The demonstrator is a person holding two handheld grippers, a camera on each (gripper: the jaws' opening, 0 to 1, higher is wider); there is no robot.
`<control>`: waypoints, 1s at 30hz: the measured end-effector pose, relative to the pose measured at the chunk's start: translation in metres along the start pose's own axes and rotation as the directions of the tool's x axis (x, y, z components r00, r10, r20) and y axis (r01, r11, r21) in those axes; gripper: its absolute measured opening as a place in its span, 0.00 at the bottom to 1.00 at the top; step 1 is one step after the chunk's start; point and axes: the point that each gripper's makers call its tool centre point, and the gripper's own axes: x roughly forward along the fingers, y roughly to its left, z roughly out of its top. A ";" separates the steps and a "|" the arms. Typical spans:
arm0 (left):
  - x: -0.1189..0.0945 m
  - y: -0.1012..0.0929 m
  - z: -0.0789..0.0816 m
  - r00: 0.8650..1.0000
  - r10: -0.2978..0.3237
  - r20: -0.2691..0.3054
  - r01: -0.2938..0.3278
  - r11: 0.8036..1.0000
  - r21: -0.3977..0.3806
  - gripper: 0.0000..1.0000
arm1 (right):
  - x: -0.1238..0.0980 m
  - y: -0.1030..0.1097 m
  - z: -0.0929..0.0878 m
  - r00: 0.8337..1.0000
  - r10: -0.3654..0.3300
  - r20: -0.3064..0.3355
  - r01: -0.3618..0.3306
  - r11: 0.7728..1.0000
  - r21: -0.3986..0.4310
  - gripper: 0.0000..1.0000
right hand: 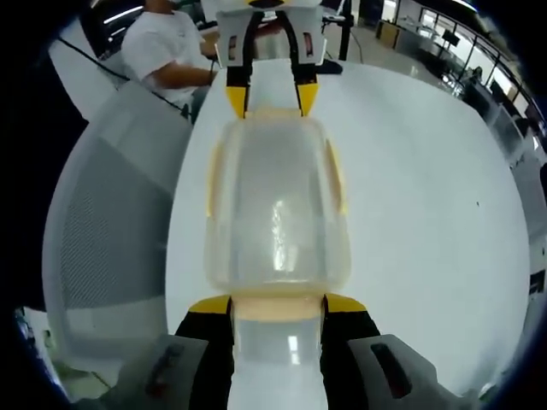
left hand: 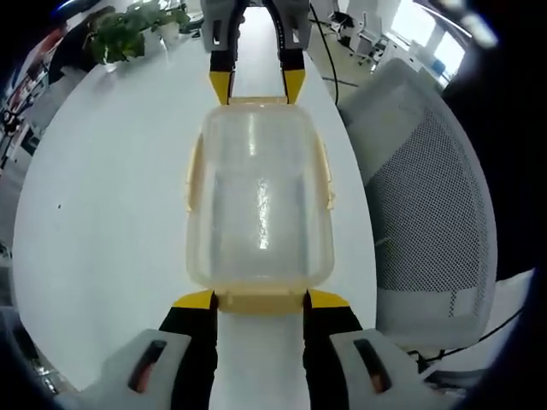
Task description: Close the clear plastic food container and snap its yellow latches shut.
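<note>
You are bracing the container (left hand: 259,201) between both grippers, left fingers (left hand: 195,301) and right fingers (right hand: 209,306) spread astride its end latches, ready to press them shut.

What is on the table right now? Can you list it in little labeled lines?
container: clear plastic food container with its lid on, on the white table
latches: yellow latches along its sides and ends
left claw: left claw at one short end, tips beside the end latch
right claw: right claw at the opposite short end
beside the table: grey mesh chair
far end: potted plant
background: person in a white shirt
</note>
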 end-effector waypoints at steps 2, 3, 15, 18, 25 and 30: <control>0.001 0.000 0.002 1.000 -0.002 -0.004 0.002 1.000 0.006 0.37 | 0.001 0.000 -0.002 1.000 0.001 -0.003 -0.001 1.000 -0.001 0.37; 0.002 0.000 0.003 1.000 -0.003 -0.006 0.003 1.000 0.006 0.37 | 0.001 0.001 -0.003 1.000 0.001 -0.004 -0.001 1.000 -0.001 0.37; 0.007 0.001 0.016 1.000 -0.011 -0.002 0.011 1.000 0.002 0.37 | -0.004 0.000 -0.017 1.000 0.002 -0.008 -0.002 1.000 0.006 0.37; 0.008 0.001 0.017 1.000 -0.013 -0.003 0.013 1.000 0.003 0.37 | -0.005 0.001 -0.018 1.000 0.003 -0.010 -0.003 1.000 0.008 0.37; 0.010 0.001 0.021 1.000 -0.016 -0.001 0.016 1.000 0.001 0.37 | -0.008 0.000 -0.022 1.000 -0.001 -0.009 0.001 1.000 0.009 0.37; 0.013 0.000 0.026 1.000 -0.021 0.000 0.021 1.000 0.003 0.37 | -0.008 0.002 -0.028 1.000 0.002 -0.014 -0.002 1.000 0.011 0.37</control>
